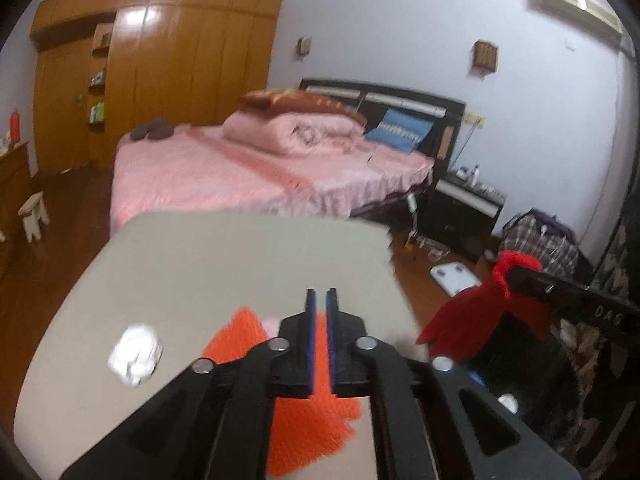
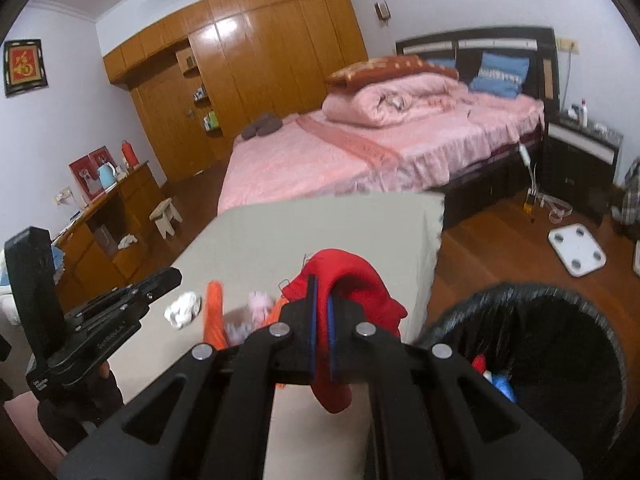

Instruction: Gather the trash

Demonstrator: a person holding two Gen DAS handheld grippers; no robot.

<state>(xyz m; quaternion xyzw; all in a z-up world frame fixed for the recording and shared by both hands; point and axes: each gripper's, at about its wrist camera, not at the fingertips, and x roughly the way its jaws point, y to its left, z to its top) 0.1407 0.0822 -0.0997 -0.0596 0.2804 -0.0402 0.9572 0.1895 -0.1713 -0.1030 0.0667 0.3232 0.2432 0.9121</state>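
Note:
My right gripper [image 2: 322,280] is shut on a red cloth [image 2: 352,276], which drapes over its fingers above the right edge of a grey table [image 2: 320,232]. From the left wrist view, that red cloth [image 1: 472,316] hangs off the right gripper [image 1: 514,274] beside the table. My left gripper [image 1: 322,294] is over the table with its blue pads nearly together and nothing between them. Under it lies an orange item [image 1: 240,336]. A crumpled white paper [image 1: 136,354] rests to its left. A black-lined bin [image 2: 520,292] stands at the table's right.
On the table the right wrist view also shows a small pink scrap [image 2: 258,302] and the left gripper [image 2: 176,274]. Behind the table stands a pink bed [image 2: 360,152]. A white scale [image 2: 576,250] lies on the wooden floor.

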